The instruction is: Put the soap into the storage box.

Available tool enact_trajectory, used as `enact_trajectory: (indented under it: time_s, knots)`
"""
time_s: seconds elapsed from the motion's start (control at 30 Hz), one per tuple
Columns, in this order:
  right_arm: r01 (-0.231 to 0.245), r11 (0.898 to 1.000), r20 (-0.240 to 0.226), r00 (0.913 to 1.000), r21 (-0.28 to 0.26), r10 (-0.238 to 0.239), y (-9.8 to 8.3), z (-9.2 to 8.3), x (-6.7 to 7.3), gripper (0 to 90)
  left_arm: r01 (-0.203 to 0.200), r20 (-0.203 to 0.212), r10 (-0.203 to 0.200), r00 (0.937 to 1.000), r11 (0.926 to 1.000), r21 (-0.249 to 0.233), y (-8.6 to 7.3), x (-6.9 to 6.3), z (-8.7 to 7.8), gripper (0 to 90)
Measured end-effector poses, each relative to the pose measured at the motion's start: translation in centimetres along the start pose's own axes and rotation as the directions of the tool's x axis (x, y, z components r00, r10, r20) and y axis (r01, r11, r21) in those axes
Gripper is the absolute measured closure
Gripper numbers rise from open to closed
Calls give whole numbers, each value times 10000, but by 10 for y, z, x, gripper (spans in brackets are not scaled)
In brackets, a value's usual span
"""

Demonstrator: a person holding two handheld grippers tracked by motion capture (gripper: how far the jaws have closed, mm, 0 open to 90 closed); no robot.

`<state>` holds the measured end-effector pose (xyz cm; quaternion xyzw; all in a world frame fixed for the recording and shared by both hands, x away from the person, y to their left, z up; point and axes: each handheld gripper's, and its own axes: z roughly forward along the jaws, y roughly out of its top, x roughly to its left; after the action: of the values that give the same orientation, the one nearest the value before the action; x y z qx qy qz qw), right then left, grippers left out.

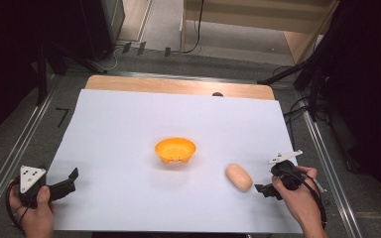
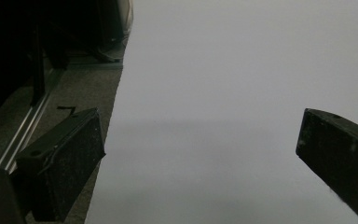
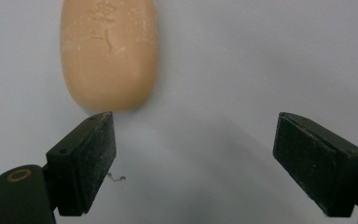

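Observation:
A peach-coloured oval bar of soap lies on the white sheet right of centre. An orange bowl stands near the middle of the sheet. My right gripper is just right of the soap, held low in a hand, jaws open and empty. In the right gripper view the soap lies just beyond the left fingertip, outside the gap of the gripper. My left gripper rests at the sheet's left edge, open and empty; the left gripper view has its jaws wide apart over bare sheet.
The white sheet covers most of a wooden table. Metal rails run along both sides. Dark stands and cables stand beyond the table's far corners.

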<state>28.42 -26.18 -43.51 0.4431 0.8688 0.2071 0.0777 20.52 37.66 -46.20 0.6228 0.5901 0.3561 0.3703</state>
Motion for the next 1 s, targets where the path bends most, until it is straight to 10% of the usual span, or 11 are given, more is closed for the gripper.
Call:
enact_trajectory:
  time_s: [1.0]
  knots:
    - [157,9990,-746,9971,417,-125,47,39,40,159,21,44,-21,10000,9998,180,1,1,1,14]
